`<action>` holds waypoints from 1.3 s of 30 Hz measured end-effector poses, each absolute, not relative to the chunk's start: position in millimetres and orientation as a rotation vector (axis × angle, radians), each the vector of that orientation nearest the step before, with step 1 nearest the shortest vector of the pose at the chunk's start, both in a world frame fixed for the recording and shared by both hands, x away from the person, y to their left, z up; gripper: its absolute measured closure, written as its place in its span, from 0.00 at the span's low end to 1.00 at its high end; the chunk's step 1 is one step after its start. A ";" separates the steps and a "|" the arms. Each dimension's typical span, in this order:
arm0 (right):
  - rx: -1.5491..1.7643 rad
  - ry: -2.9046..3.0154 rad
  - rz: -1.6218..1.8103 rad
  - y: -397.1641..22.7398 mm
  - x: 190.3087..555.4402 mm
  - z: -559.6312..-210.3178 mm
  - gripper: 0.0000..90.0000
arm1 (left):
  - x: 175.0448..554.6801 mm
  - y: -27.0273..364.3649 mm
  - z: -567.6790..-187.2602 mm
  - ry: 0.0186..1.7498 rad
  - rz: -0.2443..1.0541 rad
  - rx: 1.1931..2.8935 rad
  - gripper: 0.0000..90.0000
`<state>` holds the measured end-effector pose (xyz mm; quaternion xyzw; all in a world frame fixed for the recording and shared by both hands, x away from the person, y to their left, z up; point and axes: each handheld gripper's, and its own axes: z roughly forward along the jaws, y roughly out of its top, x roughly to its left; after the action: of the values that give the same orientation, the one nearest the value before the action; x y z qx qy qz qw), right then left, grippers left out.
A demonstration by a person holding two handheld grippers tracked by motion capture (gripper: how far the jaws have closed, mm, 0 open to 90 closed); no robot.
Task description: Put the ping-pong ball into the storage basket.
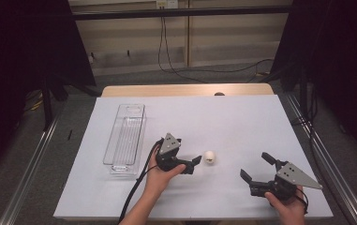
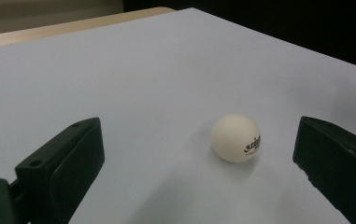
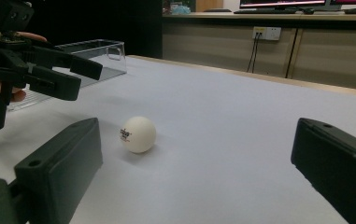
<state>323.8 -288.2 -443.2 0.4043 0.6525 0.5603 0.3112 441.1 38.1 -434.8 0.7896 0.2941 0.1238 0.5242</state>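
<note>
A white ping-pong ball (image 1: 209, 157) with dark print lies on the white table sheet (image 1: 223, 117). My left gripper (image 1: 193, 164) is open just left of the ball, jaws pointing right toward it. In the left gripper view the ball (image 2: 235, 138) rests on the sheet between the spread jaws of that gripper (image 2: 196, 130), nearer the right one, touching neither. My right gripper (image 1: 256, 166) stands open at the front right, apart from the ball. Its own view has the ball (image 3: 138, 134) ahead, close to the left jaw of the open right gripper (image 3: 197, 126), with the left gripper (image 3: 88, 79) beyond.
A clear plastic bin (image 1: 125, 138) lies lengthwise at the left of the sheet; it is also in the right gripper view (image 3: 96, 51). The wooden table edge (image 1: 185, 90) runs along the far side. Dark curtains flank the table.
</note>
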 end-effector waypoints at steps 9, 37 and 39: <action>1.068 1.724 1.478 -288.4 323.6 -442.9 0.02 | 443.4 32.4 -434.4 0.694 0.295 1.900 0.02; 1.064 1.729 1.480 -289.0 323.5 -442.3 0.02 | 445.6 17.1 -438.1 0.689 0.278 1.941 0.02; 1.065 1.724 1.483 -288.7 324.1 -442.5 0.02 | 445.7 15.2 -438.3 0.688 0.275 1.948 0.02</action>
<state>324.1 -288.7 -442.5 0.4032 0.6527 0.5614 0.3101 445.7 15.2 -438.3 0.8072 0.2849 0.1141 0.5043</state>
